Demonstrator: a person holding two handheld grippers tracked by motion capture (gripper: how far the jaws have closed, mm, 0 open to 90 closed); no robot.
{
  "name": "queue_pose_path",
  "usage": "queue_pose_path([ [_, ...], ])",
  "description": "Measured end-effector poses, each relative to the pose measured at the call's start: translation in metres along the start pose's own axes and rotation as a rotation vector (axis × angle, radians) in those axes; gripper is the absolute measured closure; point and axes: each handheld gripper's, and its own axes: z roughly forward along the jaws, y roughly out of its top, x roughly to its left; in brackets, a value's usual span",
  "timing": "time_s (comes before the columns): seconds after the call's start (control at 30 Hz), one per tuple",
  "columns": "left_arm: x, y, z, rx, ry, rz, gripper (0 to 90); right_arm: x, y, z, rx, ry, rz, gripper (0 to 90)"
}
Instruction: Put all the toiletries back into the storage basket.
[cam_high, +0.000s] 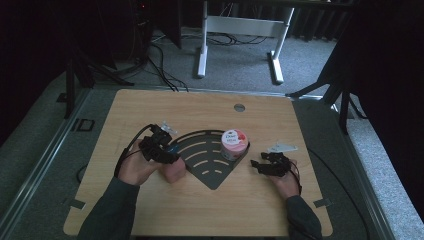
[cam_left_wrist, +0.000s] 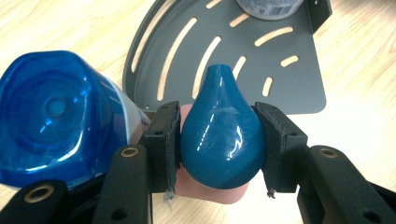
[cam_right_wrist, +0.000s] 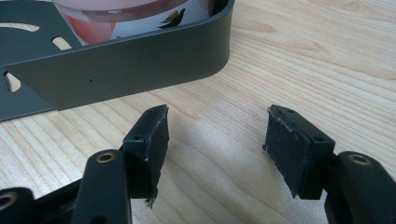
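The wooden desk (cam_high: 150, 210) carries a dark grey corner rack (cam_high: 210, 167) with slotted floor, lying flat between the two tools. A pink-lidded jar (cam_high: 234, 144) already stands in the rack's far corner, just ahead of and to the inner side of the right tool (cam_high: 260, 165), so that part of the loading looks done.

The left tool (cam_left_wrist: 219, 140) sits at the rack's near edge, its jaws about half closed with both pads pressed against the teal cap (cam_left_wrist: 219, 135) of a pink bottle (cam_high: 174, 171), which stands upright on the desk just outside the rack. Right beside that tool, on its outer side, stands a blue-capped bottle (cam_left_wrist: 51, 116), untouched.

The right tool (cam_right_wrist: 215, 135) hovers low over bare desk just short of the rack's raised wall (cam_right_wrist: 121, 70), jaws apart and holding nothing.

By my reading, the pink bottle is gripped but not yet lifted in; it and the blue-capped one are left to place.
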Motion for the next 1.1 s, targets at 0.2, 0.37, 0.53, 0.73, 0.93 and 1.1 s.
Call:
queue_pose_path([
  [0.2, -0.005, 0.003, -0.001, 0.024, 0.007, 0.027, 53.6, 0.000, 0.000, 0.000, 0.000, 0.000, 0.001, 38.9],
  [0.37, -0.008, 0.003, -0.001, 0.030, 0.002, 0.044, 53.7, 0.000, 0.000, 0.000, -0.001, 0.002, 0.001, 38.9],
  [0.53, -0.011, 0.003, -0.001, 0.034, -0.026, 0.055, 53.8, 0.000, 0.000, 0.000, -0.001, 0.002, 0.001, 38.9],
  [0.73, -0.017, 0.004, -0.001, 0.043, -0.054, 0.082, 53.8, 0.000, 0.000, 0.000, -0.001, 0.001, 0.001, 38.9],
  [0.93, -0.024, 0.006, 0.000, 0.042, -0.072, 0.100, 53.8, -0.001, 0.000, 0.000, -0.001, 0.002, 0.001, 38.8],
  [1.1, -0.031, 0.009, 0.000, 0.042, -0.087, 0.118, 53.8, -0.001, 0.000, 0.000, -0.001, 0.002, 0.000, 38.8],
])
